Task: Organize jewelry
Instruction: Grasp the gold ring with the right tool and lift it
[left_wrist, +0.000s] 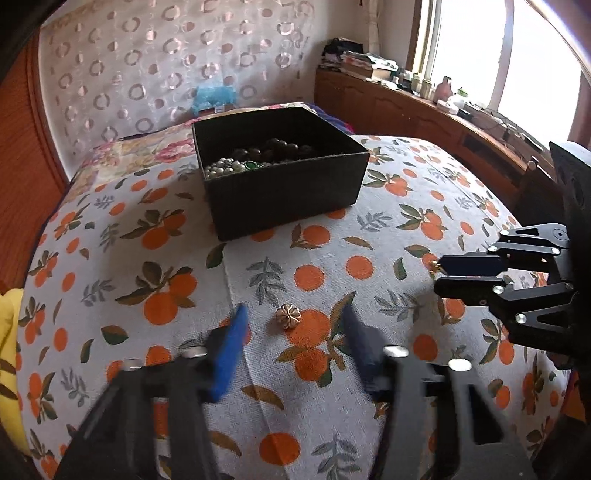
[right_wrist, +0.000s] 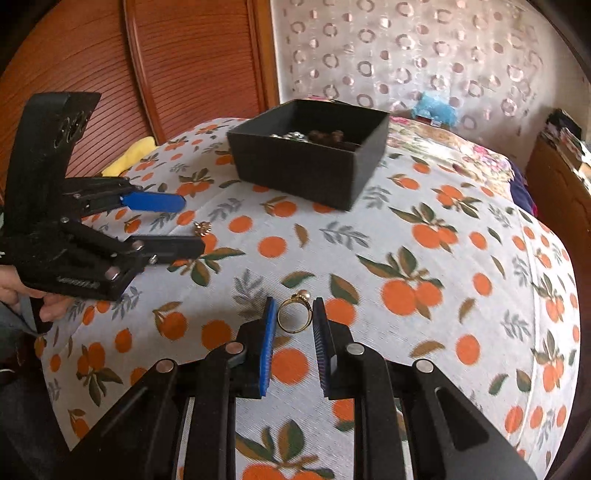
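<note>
A black box (left_wrist: 284, 192) with pearl and dark bead jewelry stands on the orange-print cloth; it also shows in the right wrist view (right_wrist: 310, 166). A small gold flower-shaped piece (left_wrist: 288, 315) lies between the open pads of my left gripper (left_wrist: 293, 317), also seen in the right wrist view (right_wrist: 202, 228). A gold ring with a pearl (right_wrist: 294, 314) sits between the pads of my right gripper (right_wrist: 294, 314), which is narrowly open around it. In the left wrist view the right gripper (left_wrist: 439, 273) shows at the right with a gold bit at its tips.
The orange-print cloth (right_wrist: 406, 240) covers a bed. A yellow cloth (right_wrist: 129, 158) lies at its left edge. A wooden sideboard (left_wrist: 424, 110) with clutter runs under the window. A curtain and a blue item (left_wrist: 214, 96) are behind the box.
</note>
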